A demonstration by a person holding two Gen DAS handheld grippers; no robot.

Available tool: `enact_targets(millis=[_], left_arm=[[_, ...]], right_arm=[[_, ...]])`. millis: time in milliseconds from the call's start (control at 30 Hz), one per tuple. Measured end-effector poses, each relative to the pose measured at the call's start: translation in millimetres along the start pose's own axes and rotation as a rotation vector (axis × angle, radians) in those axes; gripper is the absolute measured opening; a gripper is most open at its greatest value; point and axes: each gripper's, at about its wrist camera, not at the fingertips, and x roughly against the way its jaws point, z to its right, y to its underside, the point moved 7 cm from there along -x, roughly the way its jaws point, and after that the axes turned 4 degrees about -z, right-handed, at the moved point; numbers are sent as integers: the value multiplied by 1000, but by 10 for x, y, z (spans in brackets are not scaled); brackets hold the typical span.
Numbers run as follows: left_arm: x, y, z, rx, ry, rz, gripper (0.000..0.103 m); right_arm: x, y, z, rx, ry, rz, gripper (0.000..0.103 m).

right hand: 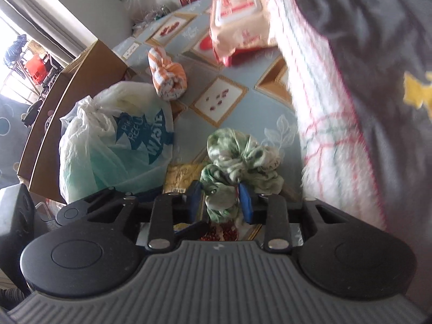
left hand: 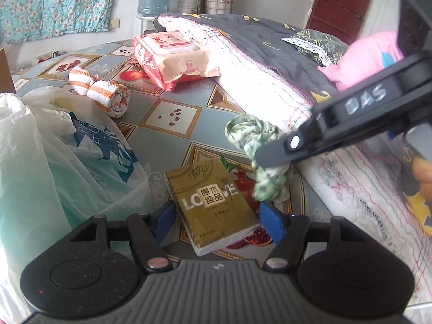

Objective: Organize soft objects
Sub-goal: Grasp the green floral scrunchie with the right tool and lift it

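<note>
left wrist: fruit-patterned tablecloth (left hand: 172,135), bedroom

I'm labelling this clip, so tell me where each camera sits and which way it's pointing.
Left wrist: on the left gripper, angled down at the gold tissue pack; the right gripper crosses in.
Right wrist: on the right gripper, angled down at the green knotted cloth.
Shared: cloth, tissue pack, striped towel, plastic bag.
</note>
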Motion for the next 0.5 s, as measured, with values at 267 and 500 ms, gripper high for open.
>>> enact_targets(millis=[267, 500], left_arm=[[-63, 9, -26, 50, -13, -3, 65], [-38, 31, -61, 69, -8, 6, 61]], right_arm=[[-39, -163, -8, 81, 74, 48, 55], [-408, -103, 108, 42, 68, -35, 57]])
